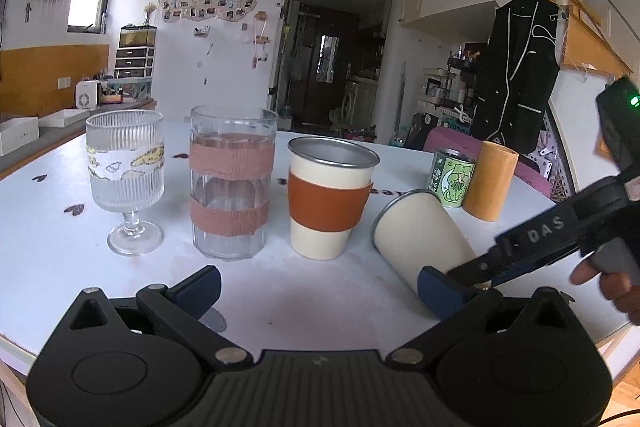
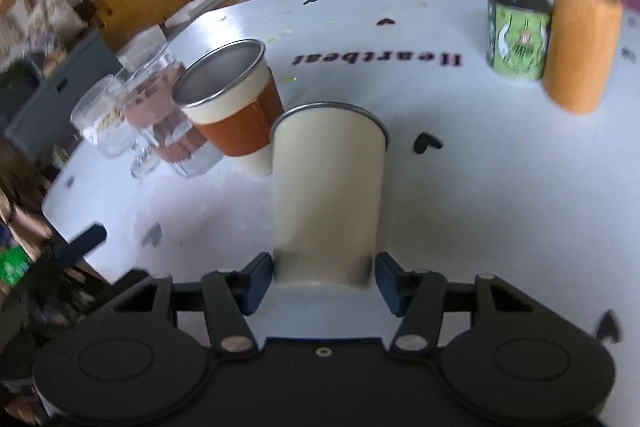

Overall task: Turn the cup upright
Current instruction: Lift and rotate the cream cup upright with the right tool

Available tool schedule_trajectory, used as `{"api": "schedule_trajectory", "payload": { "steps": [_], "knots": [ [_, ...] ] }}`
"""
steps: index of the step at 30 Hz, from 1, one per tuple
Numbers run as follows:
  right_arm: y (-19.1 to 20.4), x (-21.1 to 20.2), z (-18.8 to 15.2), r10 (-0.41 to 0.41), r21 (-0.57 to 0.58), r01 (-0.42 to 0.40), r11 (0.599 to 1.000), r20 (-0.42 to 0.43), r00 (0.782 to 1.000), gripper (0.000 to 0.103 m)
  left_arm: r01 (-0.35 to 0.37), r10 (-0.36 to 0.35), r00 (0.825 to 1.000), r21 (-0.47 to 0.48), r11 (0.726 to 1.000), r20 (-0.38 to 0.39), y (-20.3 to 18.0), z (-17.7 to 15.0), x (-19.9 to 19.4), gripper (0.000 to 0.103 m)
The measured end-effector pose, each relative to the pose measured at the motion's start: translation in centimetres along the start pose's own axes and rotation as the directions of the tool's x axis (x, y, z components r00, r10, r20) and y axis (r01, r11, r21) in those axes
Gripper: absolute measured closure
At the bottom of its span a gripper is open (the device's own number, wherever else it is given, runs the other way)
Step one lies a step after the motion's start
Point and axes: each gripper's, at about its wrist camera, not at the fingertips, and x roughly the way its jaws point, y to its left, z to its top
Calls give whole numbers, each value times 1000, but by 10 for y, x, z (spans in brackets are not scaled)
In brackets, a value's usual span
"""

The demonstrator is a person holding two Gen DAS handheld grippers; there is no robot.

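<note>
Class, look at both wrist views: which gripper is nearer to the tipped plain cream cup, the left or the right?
Right. The right gripper has its fingers on either side of the cream cup's base. The left gripper sits open, back from the cup, at the table's near edge.

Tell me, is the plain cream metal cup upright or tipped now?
Tipped. The plain cream metal cup leans with its rim low toward the table, its base clamped in the right gripper.

row on the table (image 1: 48,267), left to right: goblet (image 1: 125,179), tumbler (image 1: 232,183), sleeved cup (image 1: 330,197), tipped cup (image 1: 420,239); tin (image 1: 454,179) and roll (image 1: 491,179) far right.
</note>
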Motion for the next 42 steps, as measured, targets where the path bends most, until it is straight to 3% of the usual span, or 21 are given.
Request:
{"api": "schedule_trajectory", "payload": {
  "steps": [8, 11, 14, 20, 22, 26, 28, 30, 33, 37, 39, 42],
  "knots": [
    [-8, -4, -19, 27, 86, -33, 996, 78, 997, 44, 39, -39, 999, -60, 997, -9, 8, 11, 7, 6],
    [-6, -17, -38, 17, 90, -26, 996, 96, 995, 44, 92, -100, 994, -131, 987, -51, 8, 18, 19, 9],
    [-5, -26, -55, 14, 100, -26, 995, 115, 993, 44, 157, -180, 978, -195, 968, -109, 1, 23, 36, 12],
    [-6, -33, -69, 16, 97, -30, 995, 144, 989, 44, 231, -316, 918, -325, 917, -239, -21, 22, 85, 17],
    [-7, -34, -70, 19, 98, -34, 995, 149, 989, 44, 247, -360, 898, -385, 889, -255, -25, 21, 98, 17],
    [-6, -34, -73, 18, 84, -32, 996, 156, 988, 44, 265, -408, 874, -444, 856, -265, -28, 19, 113, 18],
    [-4, -34, -75, 14, 66, -25, 998, 163, 986, 44, 292, -464, 841, -489, 822, -277, -29, 14, 122, 18],
    [-1, -33, -76, 6, 45, -14, 999, 172, 985, 44, 306, -491, 823, -507, 806, -284, -31, 11, 127, 18],
    [2, -33, -78, 8, 6, -9, 1000, 193, 981, 44, 315, -482, 835, -487, 815, -266, -33, 16, 124, 22],
    [15, -29, -85, 8, -90, 14, 996, 231, 973, 44, 389, -482, 860, -393, 833, -170, -38, 32, 97, 23],
    [20, -25, -89, 13, -139, 24, 990, 256, 967, 44, 399, -449, 882, -280, 873, -143, -47, 37, 80, 21],
    [25, -18, -95, 5, -186, 49, 981, 280, 960, 44, 383, -402, 907, -145, 912, -129, -59, 35, 64, 21]
  ]
}}
